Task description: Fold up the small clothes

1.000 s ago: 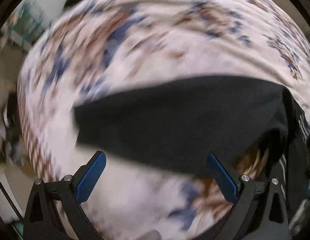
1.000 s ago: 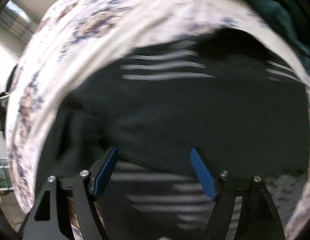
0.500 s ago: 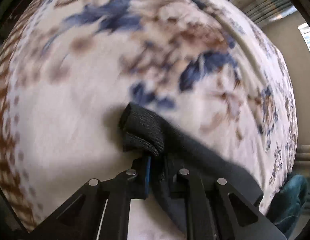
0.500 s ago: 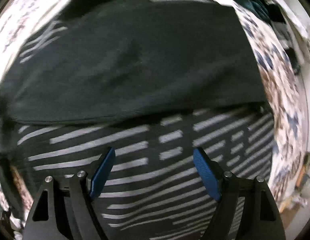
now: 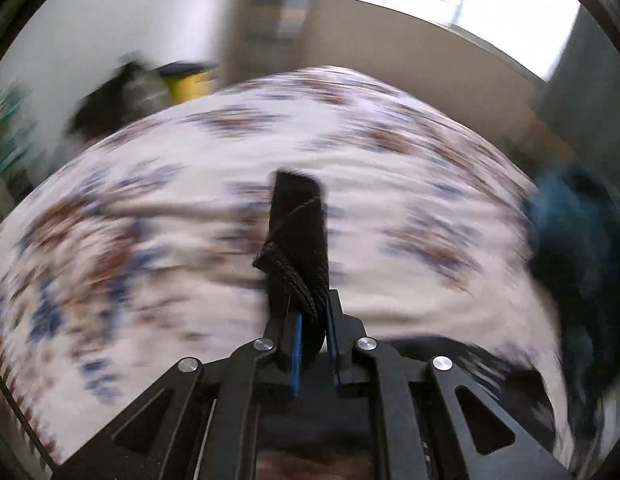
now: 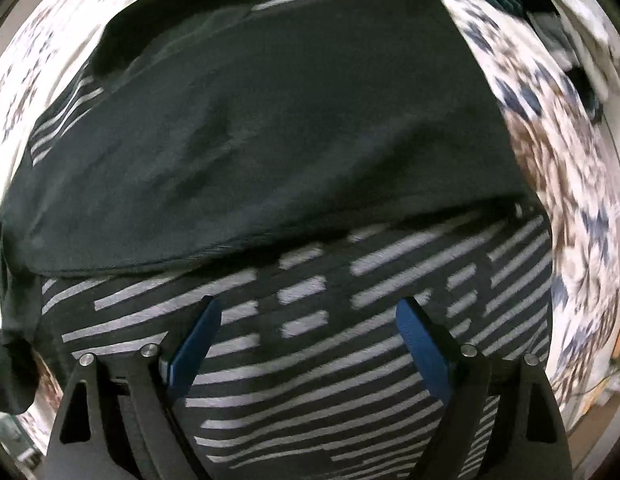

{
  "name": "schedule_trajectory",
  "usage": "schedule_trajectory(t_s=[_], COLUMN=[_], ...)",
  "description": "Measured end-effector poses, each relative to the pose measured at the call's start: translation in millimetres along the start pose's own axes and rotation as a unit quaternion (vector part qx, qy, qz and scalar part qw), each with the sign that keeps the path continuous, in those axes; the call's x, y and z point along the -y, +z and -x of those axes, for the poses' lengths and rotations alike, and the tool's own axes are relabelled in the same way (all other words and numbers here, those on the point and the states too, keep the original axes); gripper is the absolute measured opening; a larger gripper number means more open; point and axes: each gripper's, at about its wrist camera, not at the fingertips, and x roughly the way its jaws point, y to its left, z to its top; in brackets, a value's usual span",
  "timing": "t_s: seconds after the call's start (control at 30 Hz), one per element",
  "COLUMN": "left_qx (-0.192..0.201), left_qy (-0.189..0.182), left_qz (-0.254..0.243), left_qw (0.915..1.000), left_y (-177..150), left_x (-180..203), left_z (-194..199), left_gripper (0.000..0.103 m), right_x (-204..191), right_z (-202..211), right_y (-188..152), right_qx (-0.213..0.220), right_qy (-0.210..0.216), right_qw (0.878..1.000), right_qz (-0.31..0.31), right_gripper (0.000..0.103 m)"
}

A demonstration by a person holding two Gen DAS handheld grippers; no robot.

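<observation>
Fold under way, one black edge in your left grip.

Bedspread first: the floral bedspread (image 5: 157, 216) fills the left wrist view, blurred, with a teal heap (image 5: 570, 240) at its right edge. On it, in the right wrist view, the striped garment (image 6: 310, 360) lies spread flat, and the plain black cloth (image 6: 269, 120) rests across its far half, touching it. Your left gripper (image 5: 312, 320) is clamped tight on a ribbed black edge (image 5: 297, 240), lifted clear of the bedspread; whether that edge belongs to the black cloth, you can't tell from here. Your right gripper (image 6: 305, 340) hangs spread wide over the stripes, holding nothing. By the look of it you're early on: nothing shows a finished fold, and the striped piece is yet to be doubled over.
</observation>
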Motion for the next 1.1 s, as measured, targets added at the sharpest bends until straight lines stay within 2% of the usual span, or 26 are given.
schedule_trajectory(t_s=[0.1, 0.17, 0.27, 0.33, 0.4, 0.5, 0.57, 0.63, 0.7, 0.8, 0.83, 0.9, 0.97, 1.0, 1.1], left_qx=[-0.041, -0.077, -0.124, -0.147, -0.172, -0.216, -0.224, -0.213, -0.204, -0.168, -0.152, -0.129, -0.116, -0.110, -0.110], left_qy=[-0.062, -0.105, -0.156, -0.177, -0.192, -0.214, -0.202, -0.199, -0.176, -0.107, -0.070, -0.007, 0.045, 0.083, 0.137], left_qz=[-0.088, -0.134, -0.169, -0.194, -0.214, -0.240, -0.261, -0.270, -0.265, -0.248, -0.241, -0.231, -0.221, -0.216, -0.190], left_qw=[0.9934, 0.9824, 0.9654, 0.9537, 0.9422, 0.9219, 0.9167, 0.9176, 0.9259, 0.9482, 0.9559, 0.9644, 0.9674, 0.9665, 0.9659], left_y=[-33.4, -73.1, -129.8, -159.8, -184.0, -204.7, -209.4, -200.5, -186.0, -151.7, -137.8, -118.7, -105.3, -98.3, -88.3], left_x=[98.8, 168.2, 249.0, 294.1, 333.9, 368.0, 377.2, 366.4, 342.4, 284.4, 259.4, 219.3, 180.7, 158.1, 115.6], left_z=[-15.2, -25.8, -33.1, -35.6, -35.1, -38.0, -38.4, -31.5, -28.5, -28.6, -27.9, -29.0, -32.9, -36.6, -45.2], left_gripper=[0.008, 0.008, 0.008, 0.008, 0.009, 0.012, 0.026, 0.063, 0.090, 0.091, 0.091, 0.091, 0.091, 0.091, 0.091], right_x=[40.9, 76.7, 129.8, 164.2, 204.1, 256.8, 295.9, 327.4, 350.3, 365.0, 365.7, 366.8, 368.6, 359.8, 347.1], right_z=[-3.7, -2.4, -0.1, 2.9, 6.5, 16.6, 27.2, 40.7, 57.9, 82.7, 88.6, 99.3, 100.6, 101.5, 91.8], right_y=[10.2, 8.5, 7.0, 5.3, 4.5, 15.6, 29.5, 33.9, 48.4, 62.0, 70.9, 87.4, 104.6, 108.7, 124.4], right_qx=[-0.011, -0.015, -0.018, -0.019, -0.020, -0.018, -0.015, -0.004, 0.007, 0.024, 0.028, 0.037, 0.044, 0.043, 0.033], right_qy=[0.007, 0.009, 0.000, -0.003, -0.009, -0.015, -0.007, 0.011, 0.039, 0.097, 0.118, 0.158, 0.182, 0.187, 0.195], right_qw=[1.000, 0.999, 0.998, 0.997, 0.997, 0.995, 0.994, 0.993, 0.992, 0.988, 0.986, 0.982, 0.979, 0.978, 0.978], right_qz=[-0.023, -0.038, -0.057, -0.068, -0.080, -0.094, -0.104, -0.115, -0.119, -0.118, -0.113, -0.098, -0.083, -0.079, -0.075], right_gripper=[0.091, 0.091, 0.091, 0.091, 0.091, 0.091, 0.091, 0.091, 0.091, 0.091, 0.091, 0.091, 0.091, 0.091, 0.090])
